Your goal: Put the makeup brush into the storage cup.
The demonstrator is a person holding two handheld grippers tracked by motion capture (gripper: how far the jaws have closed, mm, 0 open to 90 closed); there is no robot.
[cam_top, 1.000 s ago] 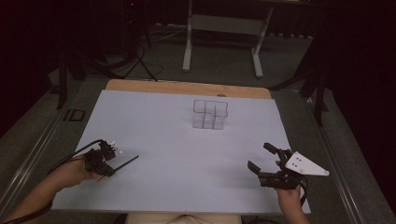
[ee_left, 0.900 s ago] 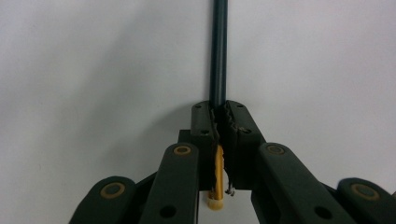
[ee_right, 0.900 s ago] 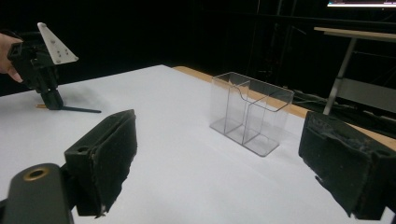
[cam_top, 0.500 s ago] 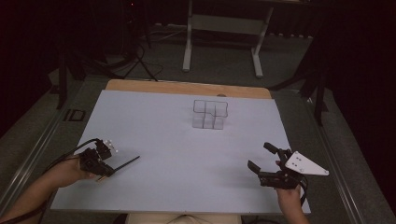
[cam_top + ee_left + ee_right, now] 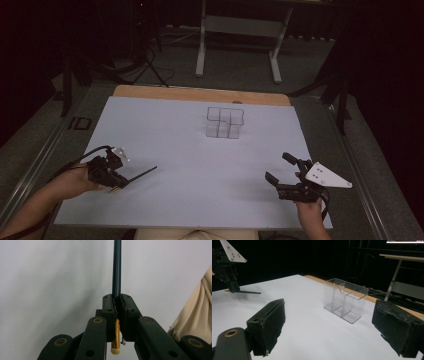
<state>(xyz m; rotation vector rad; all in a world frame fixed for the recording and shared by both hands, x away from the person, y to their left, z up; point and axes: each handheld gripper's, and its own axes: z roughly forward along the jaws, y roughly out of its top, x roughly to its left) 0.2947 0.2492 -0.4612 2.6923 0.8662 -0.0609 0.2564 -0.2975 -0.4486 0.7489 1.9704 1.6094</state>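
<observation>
One white table (image 5: 165, 125) took up most of the high view, its wooden far edge showing. Clear plastic holder (image 5: 225, 122) with several compartments stood upright on the far middle of the table, well apart from both grippers. Right gripper (image 5: 281, 169) sat at the near right, held in a hand (image 5: 310, 212), jaws spread wide with nothing between them. Left gripper (image 5: 122, 181) was at the near left, jaws clamped on a dark pencil (image 5: 116, 267); shaft pointed toward the table's middle, yellow end (image 5: 116, 340) behind the jaws.
</observation>
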